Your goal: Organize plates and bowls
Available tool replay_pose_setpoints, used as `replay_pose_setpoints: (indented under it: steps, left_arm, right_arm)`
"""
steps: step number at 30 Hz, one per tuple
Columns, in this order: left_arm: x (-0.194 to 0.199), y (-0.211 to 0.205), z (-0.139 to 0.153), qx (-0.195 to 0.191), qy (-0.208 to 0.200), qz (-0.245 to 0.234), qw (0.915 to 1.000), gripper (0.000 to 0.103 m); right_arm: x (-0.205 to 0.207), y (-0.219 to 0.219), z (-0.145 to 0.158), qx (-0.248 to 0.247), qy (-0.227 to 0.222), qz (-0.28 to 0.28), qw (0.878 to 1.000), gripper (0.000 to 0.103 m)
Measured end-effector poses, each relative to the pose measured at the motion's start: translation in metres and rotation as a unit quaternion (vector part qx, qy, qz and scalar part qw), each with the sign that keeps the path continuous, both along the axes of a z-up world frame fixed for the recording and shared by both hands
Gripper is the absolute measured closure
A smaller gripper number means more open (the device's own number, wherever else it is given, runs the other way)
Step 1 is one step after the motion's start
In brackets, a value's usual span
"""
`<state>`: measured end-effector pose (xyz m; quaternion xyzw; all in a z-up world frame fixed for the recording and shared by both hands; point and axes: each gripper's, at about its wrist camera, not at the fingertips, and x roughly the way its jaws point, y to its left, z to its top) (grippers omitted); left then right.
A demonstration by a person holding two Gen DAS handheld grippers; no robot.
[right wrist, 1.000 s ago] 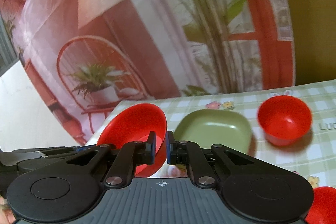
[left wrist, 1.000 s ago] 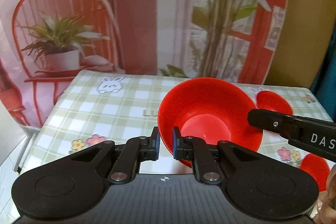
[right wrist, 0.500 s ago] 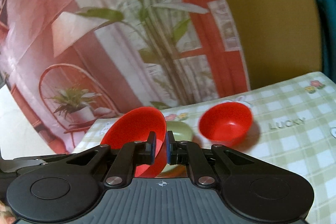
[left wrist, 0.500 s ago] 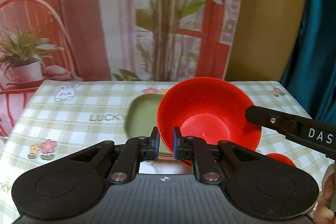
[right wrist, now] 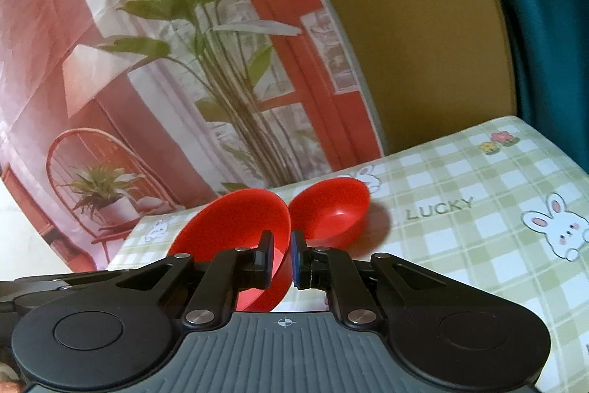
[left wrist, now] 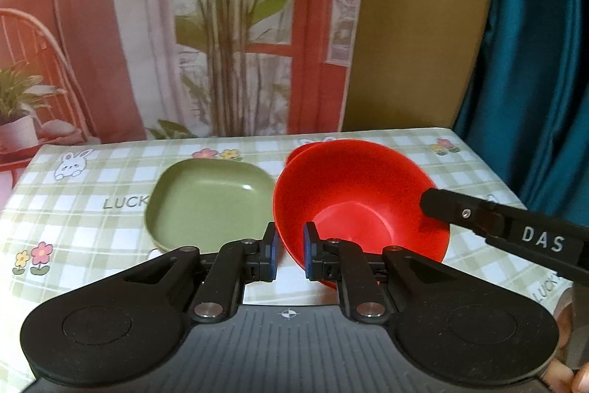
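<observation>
Nearest to both cameras, a red bowl (left wrist: 359,209) is held by its rim from two sides. The left gripper (left wrist: 289,255) is closed on the near-left part of the rim, one pad inside and one outside. The right gripper (right wrist: 282,258) is closed on the opposite part of the same rim; its black finger also shows at the right in the left wrist view. The bowl seems to be lifted and tilted above the counter (left wrist: 73,209), though I cannot tell how high.

Because two hands pinch one thin, smooth rim, I judge the main risk is a slip or a twist: if the hands move at different speeds, the bowl can turn in the pads and drop.

Just beyond it, to the left, a green square plate (left wrist: 208,205) lies on the counter. The bowl's lower edge could strike the plate's rim and push it.

Farther back, a second red bowl (right wrist: 329,210) stands upright, just behind the held one. If nesting is intended, a tilted approach could catch its rim and tip it or slide it toward the far edge.
</observation>
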<state>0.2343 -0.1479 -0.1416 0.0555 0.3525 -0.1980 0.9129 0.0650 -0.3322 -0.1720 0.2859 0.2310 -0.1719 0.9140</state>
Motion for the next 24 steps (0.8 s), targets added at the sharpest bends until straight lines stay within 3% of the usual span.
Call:
replay_pose_setpoints:
  steps: [24]
  left_arm:
    - [-0.036,-0.037,-0.028,0.003,0.073,-0.055,0.9958,0.087]
  right_arm:
    - [-0.061,-0.023,-0.028,0.029,0.049,-0.031,0.998,0.091]
